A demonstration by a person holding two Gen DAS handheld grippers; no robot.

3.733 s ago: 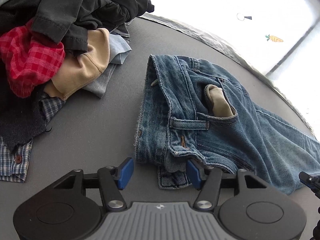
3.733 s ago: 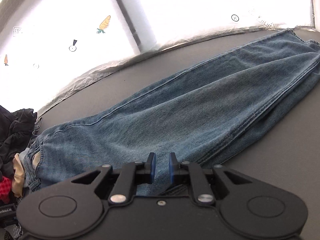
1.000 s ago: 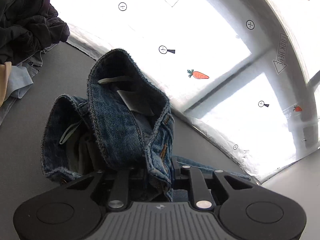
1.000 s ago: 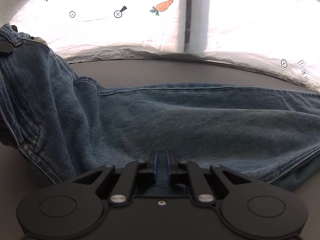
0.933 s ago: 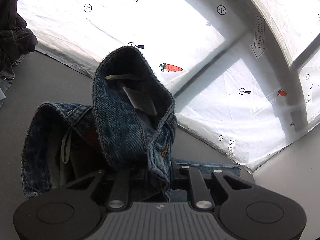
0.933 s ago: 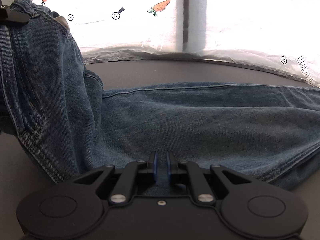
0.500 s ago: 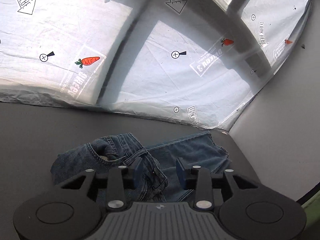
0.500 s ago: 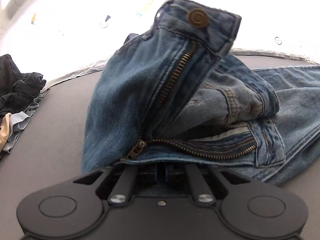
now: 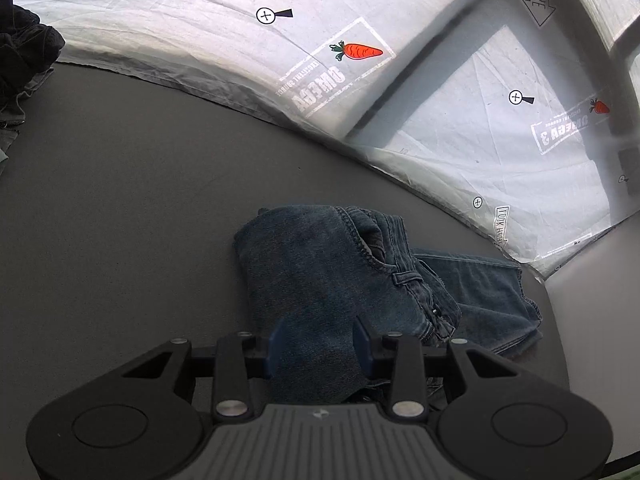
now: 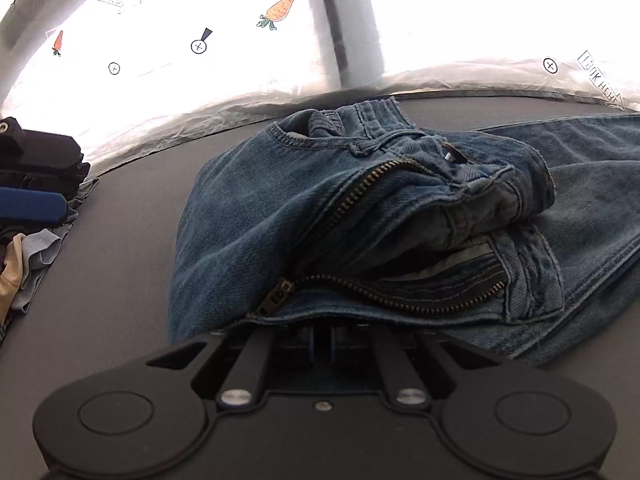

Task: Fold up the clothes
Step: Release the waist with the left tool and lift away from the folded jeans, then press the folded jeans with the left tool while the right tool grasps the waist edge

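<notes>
The blue jeans (image 9: 320,264) lie folded on the grey table (image 9: 120,200), the waist end doubled over onto the legs. In the right wrist view the jeans (image 10: 280,208) show their open zipper and waistband on top. My left gripper (image 9: 319,346) hovers over the near edge of the fold, jaws apart, pads not pressing the denim. Its blue pad (image 10: 32,204) also shows at the left edge of the right wrist view. My right gripper (image 10: 322,336) is shut on the denim edge just below the zipper, its tips partly hidden under the cloth.
A pile of other clothes (image 10: 24,256) sits at the table's left; its dark top (image 9: 24,52) shows in the left wrist view. A white plastic sheet (image 9: 240,40) with carrot marks lines the far edge. A pale wall (image 9: 592,340) bounds the right.
The left gripper carried the waist end up and over onto the legs, let go and drew back. The jeans now lie flatter. The right gripper stayed shut on the denim.
</notes>
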